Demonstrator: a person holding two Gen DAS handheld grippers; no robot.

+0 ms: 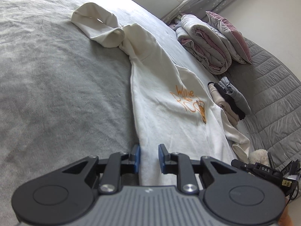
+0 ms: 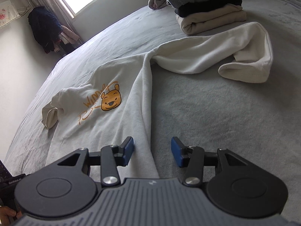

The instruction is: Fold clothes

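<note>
A white sweatshirt (image 1: 165, 116) (image 2: 116, 128) with an orange bear print (image 2: 111, 101) lies flat on the grey bed cover (image 1: 56, 84). One sleeve (image 1: 97, 28) trails away, bent back on itself; the other sleeve (image 2: 225, 52) curls toward a stack of folded clothes. My left gripper (image 1: 149, 158) hovers at the hem's left edge, open a narrow gap, with fabric lying under and between its blue pads, which do not press on it. My right gripper (image 2: 152, 153) stands open wider over the hem's right edge, holding nothing.
A stack of folded clothes (image 1: 229, 101) (image 2: 208, 9) sits beside the sweatshirt. A rolled quilt (image 1: 205, 45) and a pillow (image 1: 231, 35) lie further back. A plush toy (image 1: 259, 154) rests near the bed's edge. Dark clothing (image 2: 45, 30) hangs by the window.
</note>
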